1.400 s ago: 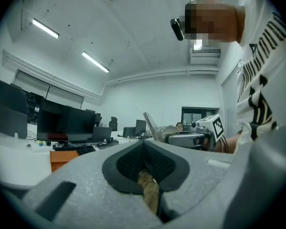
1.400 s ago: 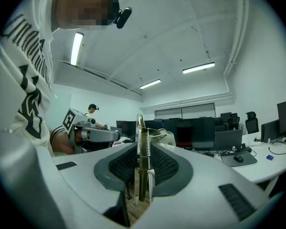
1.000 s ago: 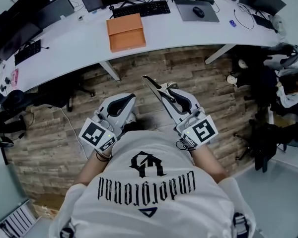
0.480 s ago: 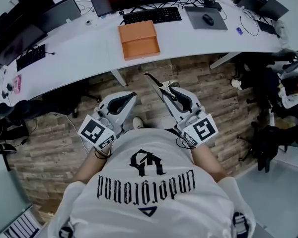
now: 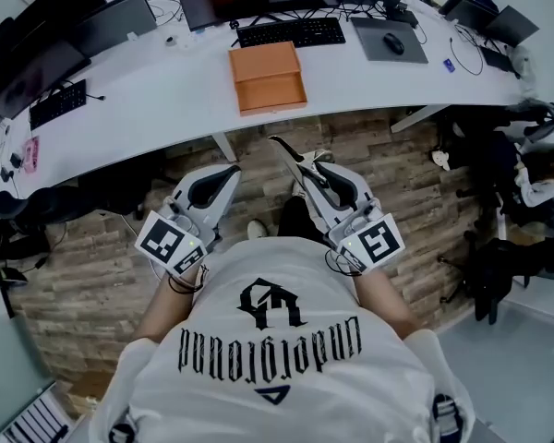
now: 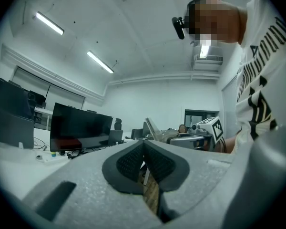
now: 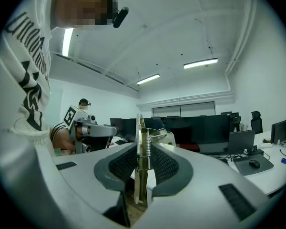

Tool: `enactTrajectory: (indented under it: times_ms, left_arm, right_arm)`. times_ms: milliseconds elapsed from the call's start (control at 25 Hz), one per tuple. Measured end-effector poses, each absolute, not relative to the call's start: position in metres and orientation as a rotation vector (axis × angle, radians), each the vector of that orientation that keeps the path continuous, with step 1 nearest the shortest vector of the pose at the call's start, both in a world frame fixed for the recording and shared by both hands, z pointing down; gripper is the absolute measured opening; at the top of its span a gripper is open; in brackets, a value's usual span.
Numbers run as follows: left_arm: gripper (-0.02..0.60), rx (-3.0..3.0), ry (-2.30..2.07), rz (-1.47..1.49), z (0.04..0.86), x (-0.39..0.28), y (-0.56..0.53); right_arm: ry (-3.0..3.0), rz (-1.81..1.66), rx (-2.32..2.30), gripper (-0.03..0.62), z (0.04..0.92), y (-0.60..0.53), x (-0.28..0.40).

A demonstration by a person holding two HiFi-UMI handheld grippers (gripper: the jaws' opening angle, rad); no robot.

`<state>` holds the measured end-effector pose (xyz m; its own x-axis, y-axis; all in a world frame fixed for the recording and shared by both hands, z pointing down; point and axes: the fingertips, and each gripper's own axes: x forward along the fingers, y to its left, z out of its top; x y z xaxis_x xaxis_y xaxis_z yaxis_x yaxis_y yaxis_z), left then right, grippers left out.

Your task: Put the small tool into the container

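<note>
While the right gripper [image 7: 143, 162] pinches the small metal tool [image 5: 289, 158] edge-on between its fingers [image 7: 121, 163], most of the tool's length sticks out past the fingertips, with a little spring showing just above the pads. The left gripper [image 6: 144, 143] is level beside it, its fingers [image 6: 128, 163] pressed together on nothing. The orange container [image 5: 268, 77] sits on the white worktop [image 5: 166, 90], well ahead of both sets of fingers and apart from them, with floor in between; whether its top is open cannot be told from here.

The main risk I see is the narrow hold: a thin, smooth strip clamped near one end could pivot or slide between the pads on the way forward and drop to the floor short of the worktop. The long free end could also strike the container's rim before the fingers are over it and lever the tool loose. Letting go too high might make the springy tool bounce out.
</note>
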<state>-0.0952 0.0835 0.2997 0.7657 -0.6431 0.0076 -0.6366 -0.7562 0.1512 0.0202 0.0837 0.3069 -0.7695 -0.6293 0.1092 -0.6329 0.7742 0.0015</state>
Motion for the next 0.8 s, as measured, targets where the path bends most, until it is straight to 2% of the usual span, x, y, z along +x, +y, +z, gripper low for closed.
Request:
enactTrajectory:
  times_ms: [800]
  left_arm:
    - [0.014,2.734,-1.191,0.033,0.322,-0.119,0.011]
  right_arm:
    - [-2.857,0.124,0.881,0.089,0.338,-0.014,0.014]
